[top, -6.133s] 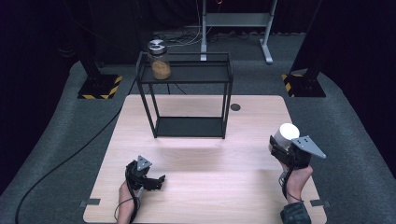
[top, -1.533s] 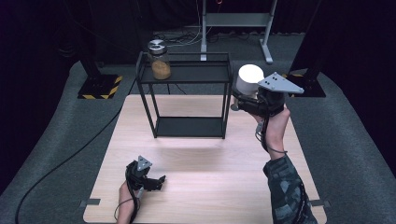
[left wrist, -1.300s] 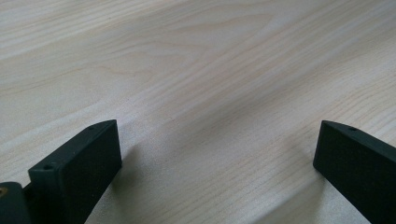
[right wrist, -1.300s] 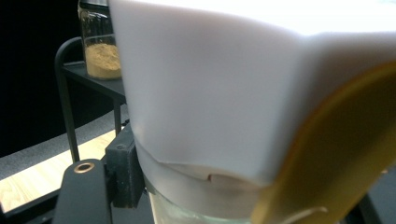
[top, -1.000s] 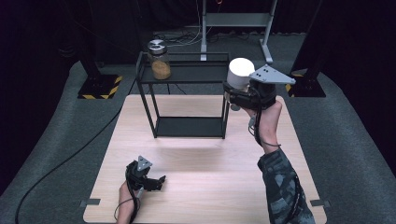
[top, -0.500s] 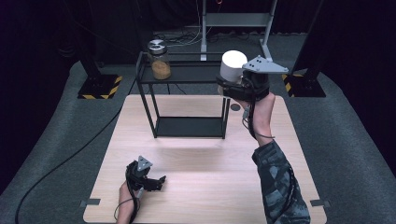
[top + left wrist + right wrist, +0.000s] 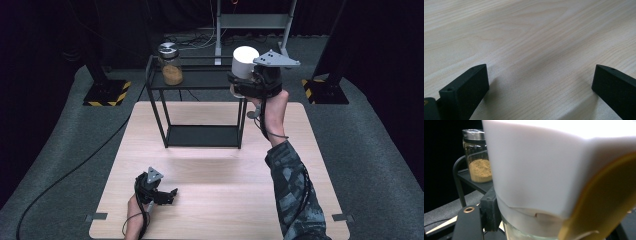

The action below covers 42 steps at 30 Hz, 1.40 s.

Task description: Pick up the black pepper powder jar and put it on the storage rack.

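A jar with a tall white lid (image 7: 245,61) hangs above the right end of the black wire rack (image 7: 200,80), with my right gripper (image 7: 243,80) shut on it. In the right gripper view the white lid (image 7: 536,170) looms close, its glass body below, with one black finger (image 7: 489,207) pressed against its left side. A glass jar of yellow powder (image 7: 170,65) with a metal cap stands on the rack's top shelf at the left end (image 7: 477,157). My left gripper (image 7: 167,195) lies on the wooden table near the front left, jaws open over bare wood (image 7: 539,85).
The rack stands at the back middle of the light wooden table (image 7: 215,200); its lower shelf (image 7: 202,136) is bare. Dark carpet surrounds the table. Stand bases with yellow-black stripes (image 7: 105,95) sit on the floor at the back left and right.
The right gripper has carried the white-lidded jar leftward and a little up, from beside the rack's right end to over its top right corner. The left gripper has stayed put.
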### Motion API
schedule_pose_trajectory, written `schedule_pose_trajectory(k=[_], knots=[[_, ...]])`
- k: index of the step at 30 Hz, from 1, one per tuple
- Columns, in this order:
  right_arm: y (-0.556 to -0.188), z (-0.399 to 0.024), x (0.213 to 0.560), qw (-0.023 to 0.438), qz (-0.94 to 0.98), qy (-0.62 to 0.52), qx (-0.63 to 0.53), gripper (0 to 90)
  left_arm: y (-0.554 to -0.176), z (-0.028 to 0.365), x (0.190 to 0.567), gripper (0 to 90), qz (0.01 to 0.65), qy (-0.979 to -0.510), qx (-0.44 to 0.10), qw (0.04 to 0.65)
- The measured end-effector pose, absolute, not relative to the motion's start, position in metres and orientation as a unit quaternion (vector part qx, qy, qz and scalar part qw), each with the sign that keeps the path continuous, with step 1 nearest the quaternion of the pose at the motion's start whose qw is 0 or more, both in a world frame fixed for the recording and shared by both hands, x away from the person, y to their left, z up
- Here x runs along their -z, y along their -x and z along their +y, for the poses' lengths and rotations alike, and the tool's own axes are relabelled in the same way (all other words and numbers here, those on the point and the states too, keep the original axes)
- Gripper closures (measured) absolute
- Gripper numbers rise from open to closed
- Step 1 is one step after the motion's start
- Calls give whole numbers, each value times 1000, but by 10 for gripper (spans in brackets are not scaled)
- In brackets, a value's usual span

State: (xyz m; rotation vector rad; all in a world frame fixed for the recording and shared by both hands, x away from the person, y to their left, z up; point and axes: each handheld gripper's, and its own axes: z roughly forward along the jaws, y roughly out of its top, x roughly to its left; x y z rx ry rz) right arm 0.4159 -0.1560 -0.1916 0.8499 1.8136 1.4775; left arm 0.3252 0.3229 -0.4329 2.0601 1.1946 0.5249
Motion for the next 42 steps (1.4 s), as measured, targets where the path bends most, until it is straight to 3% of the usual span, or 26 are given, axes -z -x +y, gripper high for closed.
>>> schedule_pose_trajectory(k=[27,42], knots=[[-466,-128,174,310,700,-365,-530,297,-326,323,433,3,457,-795,-201,345],[-472,-131,183,302,693,-366,-543,297,-326,323,433,3,457,-795,-201,345]])
